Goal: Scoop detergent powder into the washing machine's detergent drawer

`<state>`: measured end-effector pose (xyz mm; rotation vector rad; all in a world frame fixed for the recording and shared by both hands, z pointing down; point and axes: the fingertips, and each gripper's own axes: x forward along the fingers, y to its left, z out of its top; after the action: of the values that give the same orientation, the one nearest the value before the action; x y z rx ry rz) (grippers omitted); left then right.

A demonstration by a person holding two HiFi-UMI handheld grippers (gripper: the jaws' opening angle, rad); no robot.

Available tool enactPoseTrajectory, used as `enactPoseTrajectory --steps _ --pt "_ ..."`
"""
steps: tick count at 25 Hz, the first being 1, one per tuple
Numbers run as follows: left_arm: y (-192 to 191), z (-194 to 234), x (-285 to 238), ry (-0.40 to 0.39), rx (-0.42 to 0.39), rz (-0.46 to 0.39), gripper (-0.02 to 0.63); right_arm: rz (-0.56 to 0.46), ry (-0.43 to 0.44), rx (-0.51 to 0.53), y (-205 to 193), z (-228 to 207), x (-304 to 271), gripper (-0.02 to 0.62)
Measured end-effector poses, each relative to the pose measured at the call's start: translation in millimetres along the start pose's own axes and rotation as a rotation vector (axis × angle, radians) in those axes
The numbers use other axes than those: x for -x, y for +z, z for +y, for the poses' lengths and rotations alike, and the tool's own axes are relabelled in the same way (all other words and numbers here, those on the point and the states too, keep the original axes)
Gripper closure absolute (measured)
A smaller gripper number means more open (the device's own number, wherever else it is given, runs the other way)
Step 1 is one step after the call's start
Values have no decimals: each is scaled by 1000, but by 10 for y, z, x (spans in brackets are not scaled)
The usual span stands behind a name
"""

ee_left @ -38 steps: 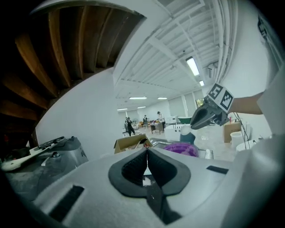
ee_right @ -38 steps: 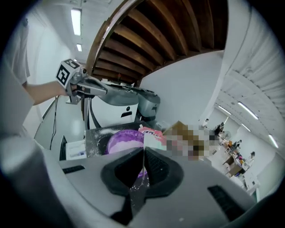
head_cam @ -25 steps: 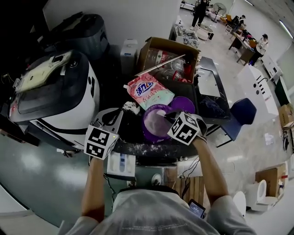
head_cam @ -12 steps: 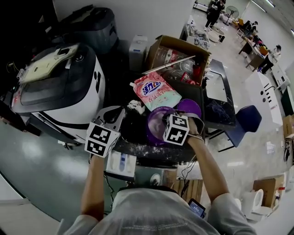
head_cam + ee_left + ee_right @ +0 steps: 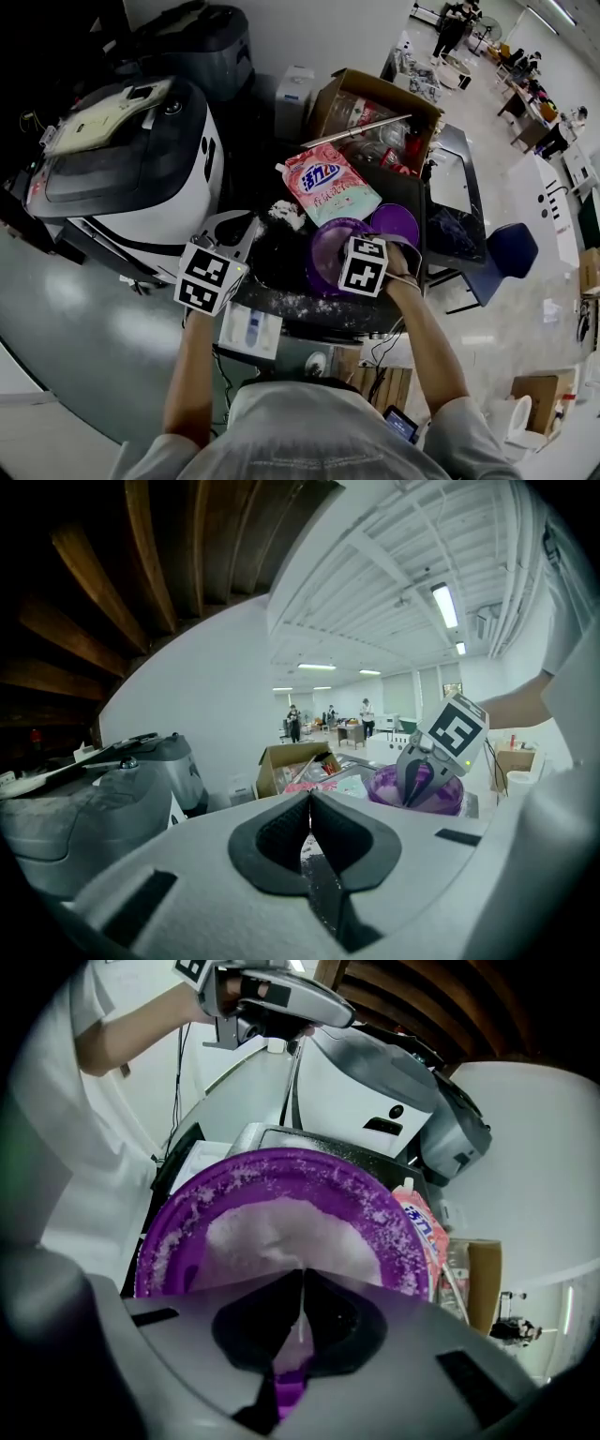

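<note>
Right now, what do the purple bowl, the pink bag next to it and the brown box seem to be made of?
Purple bowl: probably plastic, smooth and perhaps slightly translucent, dusted with white powder.
Pink bag: looks like glossy plastic film, soft and creased, with printed lettering.
Brown box: cardboard, matte, with its flaps folded open.

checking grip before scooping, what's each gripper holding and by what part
Right gripper is shut on what looks like a thin purple scoop handle, facing the powder bowl; the scoop's end is hidden. Left gripper is shut with nothing in it.
</note>
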<state>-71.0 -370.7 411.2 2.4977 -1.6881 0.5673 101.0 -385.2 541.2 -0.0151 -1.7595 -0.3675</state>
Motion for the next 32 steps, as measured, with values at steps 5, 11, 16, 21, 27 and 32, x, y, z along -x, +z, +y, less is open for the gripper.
enactPoseTrajectory --steps 5,11,16,21,27,32 --pt "13 7 -20 -3 0 -4 595 23 54 0 -7 61 -25 584" --pt "5 9 -28 -12 3 -6 595 32 135 -20 12 156 -39 584" --pt "18 38 -28 -12 11 -10 595 1 233 -108 58 231 16 584" --pt "-6 42 -43 -15 14 -3 595 -36 309 -165 100 313 57 584" --pt "17 30 -73 -28 14 -11 595 -90 373 -235 140 367 141 584" --pt "22 -26 -110 -56 19 -16 595 -139 427 -277 173 430 203 584"
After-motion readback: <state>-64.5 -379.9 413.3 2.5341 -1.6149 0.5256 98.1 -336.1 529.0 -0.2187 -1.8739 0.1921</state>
